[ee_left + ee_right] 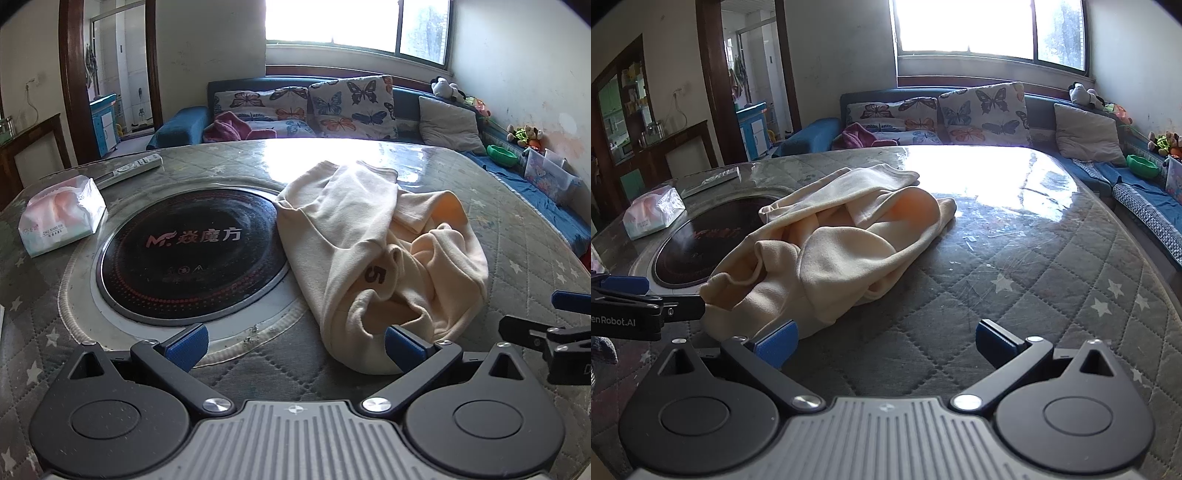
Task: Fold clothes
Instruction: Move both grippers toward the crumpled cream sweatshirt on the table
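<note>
My grippers [295, 349] [886, 345] are matt black plastic with ribbed blue pads [188, 341] and shiny metal screws. The garment [373, 254] is soft, matt cream cloth. The quilted table [1015, 280] wears a glossy, scratched clear cover; the hob [192, 251] is glossy black glass.

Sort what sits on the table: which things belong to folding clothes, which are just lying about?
Belongs to the job:
cream garment
left tongs
right tongs

Just lying about:
tissue pack
remote control
built-in cooktop
</note>
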`<state>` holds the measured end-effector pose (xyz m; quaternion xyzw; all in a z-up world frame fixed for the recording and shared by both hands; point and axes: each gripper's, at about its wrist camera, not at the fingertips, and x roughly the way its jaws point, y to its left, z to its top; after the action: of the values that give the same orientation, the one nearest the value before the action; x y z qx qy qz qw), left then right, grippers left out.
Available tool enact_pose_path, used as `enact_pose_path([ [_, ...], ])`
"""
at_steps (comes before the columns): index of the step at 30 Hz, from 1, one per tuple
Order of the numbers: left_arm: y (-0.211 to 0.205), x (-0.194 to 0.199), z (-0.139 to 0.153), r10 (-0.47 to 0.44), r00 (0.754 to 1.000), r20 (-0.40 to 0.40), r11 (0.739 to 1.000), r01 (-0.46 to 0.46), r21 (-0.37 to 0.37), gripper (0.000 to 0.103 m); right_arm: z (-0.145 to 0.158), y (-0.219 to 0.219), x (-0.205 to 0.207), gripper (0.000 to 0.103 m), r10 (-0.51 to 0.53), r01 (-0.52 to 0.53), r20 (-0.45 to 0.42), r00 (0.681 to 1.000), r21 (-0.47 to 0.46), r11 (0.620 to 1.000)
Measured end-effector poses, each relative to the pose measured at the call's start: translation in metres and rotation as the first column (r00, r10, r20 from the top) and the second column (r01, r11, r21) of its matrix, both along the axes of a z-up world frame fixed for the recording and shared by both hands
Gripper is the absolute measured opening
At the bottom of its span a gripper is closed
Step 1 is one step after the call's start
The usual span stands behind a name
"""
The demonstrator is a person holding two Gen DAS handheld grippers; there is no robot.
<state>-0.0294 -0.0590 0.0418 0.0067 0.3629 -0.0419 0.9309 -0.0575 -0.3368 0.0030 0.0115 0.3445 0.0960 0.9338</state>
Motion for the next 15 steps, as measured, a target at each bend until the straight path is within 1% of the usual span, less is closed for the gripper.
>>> enact_pose_path([
  [15, -0.0038, 0.0095, 0.0027, -0.016, 1.0, -0.009, 1.0, 0.016, 0.0, 0.103, -0.0004, 0.0045, 0.0045, 0.103, 0.005, -0.005, -0.008, 1.0, 0.003, 1.0],
])
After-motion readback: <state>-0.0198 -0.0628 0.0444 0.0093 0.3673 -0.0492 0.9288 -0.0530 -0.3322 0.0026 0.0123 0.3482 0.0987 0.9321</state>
